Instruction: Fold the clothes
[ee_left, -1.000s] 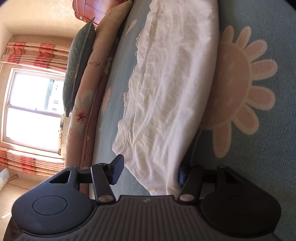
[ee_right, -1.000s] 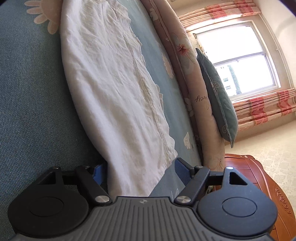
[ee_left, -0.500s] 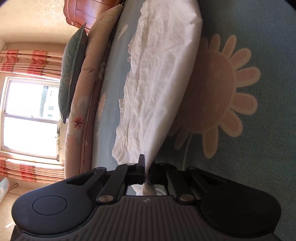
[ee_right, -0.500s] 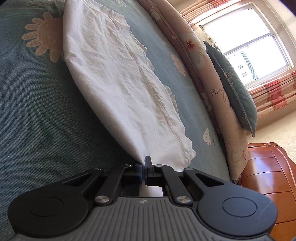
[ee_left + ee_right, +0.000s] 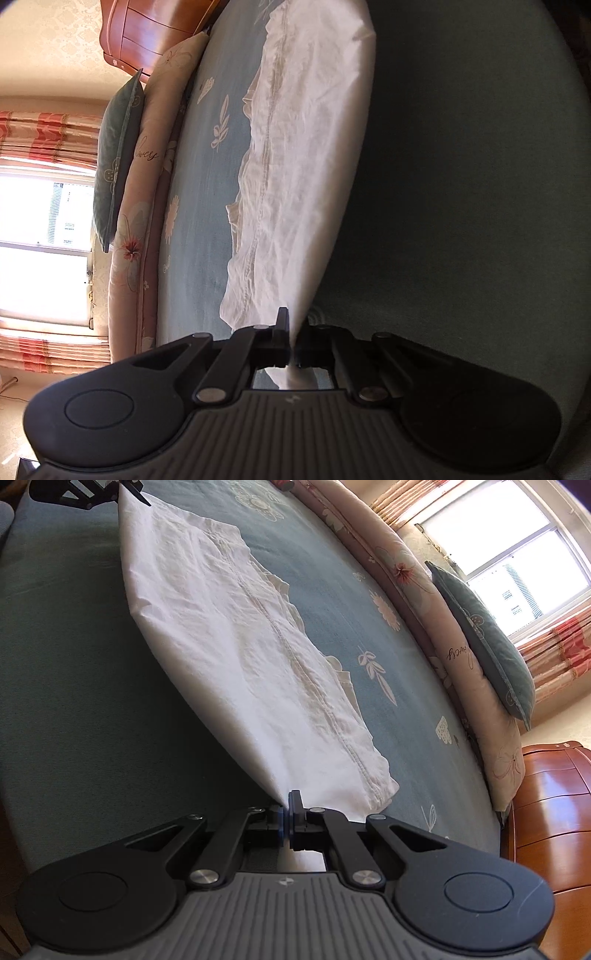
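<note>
While both claws, left claw (image 5: 291,345) and right claw (image 5: 286,818), clamp the white garment's (image 5: 236,657) near corners above the bed (image 5: 74,686), lifting evenly should keep its edge taut.

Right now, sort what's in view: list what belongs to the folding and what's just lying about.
Belongs to the job:
white wrinkled cotton garment
left gripper, shut on one garment corner
right gripper, shut on another corner

Just lying about:
grey-green flower-stitched cushion
long pink floral bolster
reddish wooden cabinet

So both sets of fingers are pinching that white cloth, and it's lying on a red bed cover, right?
Not quite: the bed cover is blue-green with pale flowers, as the right wrist view shows. Both the left gripper and right gripper do pinch the white cloth.
</note>
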Motion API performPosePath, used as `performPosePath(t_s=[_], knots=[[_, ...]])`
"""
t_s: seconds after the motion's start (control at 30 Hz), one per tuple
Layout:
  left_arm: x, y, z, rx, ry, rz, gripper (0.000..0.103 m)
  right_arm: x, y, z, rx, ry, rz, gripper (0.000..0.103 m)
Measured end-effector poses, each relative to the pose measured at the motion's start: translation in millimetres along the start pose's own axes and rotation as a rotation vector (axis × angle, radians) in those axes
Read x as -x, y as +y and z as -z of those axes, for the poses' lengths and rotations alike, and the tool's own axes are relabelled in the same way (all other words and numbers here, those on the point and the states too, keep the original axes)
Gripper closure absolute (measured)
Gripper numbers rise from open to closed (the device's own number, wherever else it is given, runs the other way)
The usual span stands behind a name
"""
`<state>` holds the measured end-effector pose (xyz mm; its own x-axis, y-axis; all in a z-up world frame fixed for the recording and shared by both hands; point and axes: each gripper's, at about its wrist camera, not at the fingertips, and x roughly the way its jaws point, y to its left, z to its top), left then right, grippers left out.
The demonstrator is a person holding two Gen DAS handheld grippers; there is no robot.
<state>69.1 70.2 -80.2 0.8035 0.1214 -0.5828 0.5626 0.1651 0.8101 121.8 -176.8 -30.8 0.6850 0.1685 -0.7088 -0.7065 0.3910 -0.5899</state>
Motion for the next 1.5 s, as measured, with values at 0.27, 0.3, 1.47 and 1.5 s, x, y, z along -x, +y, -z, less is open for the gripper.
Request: performPosePath(t_s=[0.27, 0.3, 1.47, 1.5], knots=[[43, -25, 4, 0.023, -0.007, 0.037, 0.102, 25, 23, 6, -0.007, 0.026, -0.032, 0.1], [45, -27, 4, 0.027, -0.009, 0.044, 0.101, 25, 24, 6, -0.017, 0.033, -0.039, 0.1], [40, 30, 24, 0.75, -0.034, 0.326, 0.059, -1, -43, 79, -0.837, -0.069, -0.168, 0.052], [36, 36, 21, 0.818, -0.053, 0.353, 0.058, -5, -44, 79, -0.863, -0.073, -0.172, 0.051]])
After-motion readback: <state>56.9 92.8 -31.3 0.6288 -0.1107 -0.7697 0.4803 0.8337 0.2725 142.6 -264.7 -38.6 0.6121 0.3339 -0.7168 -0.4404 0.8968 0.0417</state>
